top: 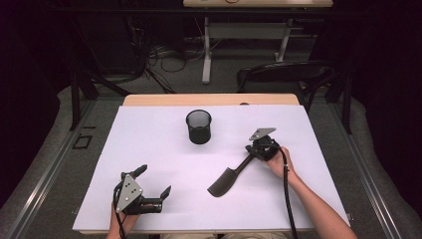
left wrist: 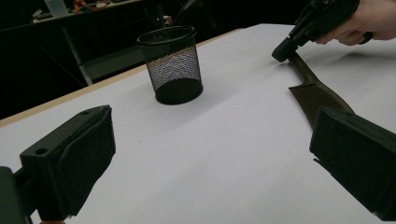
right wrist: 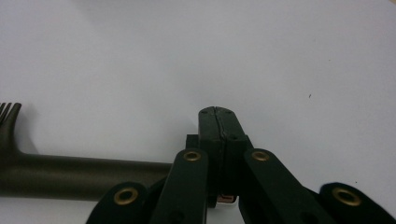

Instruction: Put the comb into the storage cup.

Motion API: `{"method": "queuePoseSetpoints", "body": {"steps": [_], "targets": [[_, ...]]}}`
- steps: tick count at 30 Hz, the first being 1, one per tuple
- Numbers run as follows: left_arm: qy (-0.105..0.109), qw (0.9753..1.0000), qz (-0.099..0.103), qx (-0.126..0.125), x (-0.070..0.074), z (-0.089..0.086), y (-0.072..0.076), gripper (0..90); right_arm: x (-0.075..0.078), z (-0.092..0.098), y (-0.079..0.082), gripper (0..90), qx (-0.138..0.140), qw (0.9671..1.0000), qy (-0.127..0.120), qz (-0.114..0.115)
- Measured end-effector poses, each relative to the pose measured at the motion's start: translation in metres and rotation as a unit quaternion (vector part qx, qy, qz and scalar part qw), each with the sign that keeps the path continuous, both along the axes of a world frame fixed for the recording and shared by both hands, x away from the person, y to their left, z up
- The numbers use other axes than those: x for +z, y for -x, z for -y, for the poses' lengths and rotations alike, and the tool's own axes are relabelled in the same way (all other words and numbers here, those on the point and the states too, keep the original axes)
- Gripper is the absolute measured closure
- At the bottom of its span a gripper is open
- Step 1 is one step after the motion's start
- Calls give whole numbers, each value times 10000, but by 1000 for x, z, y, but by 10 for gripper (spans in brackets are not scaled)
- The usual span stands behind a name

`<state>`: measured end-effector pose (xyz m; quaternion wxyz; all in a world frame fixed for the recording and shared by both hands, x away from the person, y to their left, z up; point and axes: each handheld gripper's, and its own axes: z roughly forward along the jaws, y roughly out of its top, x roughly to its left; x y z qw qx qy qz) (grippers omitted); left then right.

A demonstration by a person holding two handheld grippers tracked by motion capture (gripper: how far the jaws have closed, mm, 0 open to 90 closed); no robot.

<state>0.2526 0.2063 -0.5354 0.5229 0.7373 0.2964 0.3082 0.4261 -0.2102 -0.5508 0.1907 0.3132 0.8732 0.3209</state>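
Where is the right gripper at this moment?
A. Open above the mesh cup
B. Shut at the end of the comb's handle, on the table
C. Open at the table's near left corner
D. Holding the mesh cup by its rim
B: the right gripper sits shut at the end of the comb handle, with the comb lying on the table, well apart from the mesh cup.

My table (top: 149, 149) has a white top with a bare wooden strip along its far edge. A black mesh cup (top: 199, 127) stands upright on it, toward the far side. A dark comb (top: 231, 177) lies flat, nearer me than the cup and to its right, handle angled away toward the right, well apart from the cup.
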Motion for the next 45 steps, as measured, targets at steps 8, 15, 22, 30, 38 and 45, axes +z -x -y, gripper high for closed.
{"method": "queuePoseSetpoints", "body": {"steps": [8,15,22,30,38,45], "targets": [[-4,10000,-17,-17,0,1,-1,1,1,1,4,900,-3,10000,31,-78],[-11,10000,-15,-15,0,1,-1,1,2,3,7,900,-16,9998,68,-163],[-4,10000,-14,-10,0,1,-1,1,2,5,11,900,-54,9996,125,-259],[-1,10000,-12,-9,0,1,0,1,4,5,17,900,-44,9992,180,-359],[-14,10000,-5,3,0,1,0,1,3,3,20,900,-33,9990,172,-404],[-18,10000,-6,3,0,1,0,1,4,3,23,900,-15,9987,206,-466]]}}
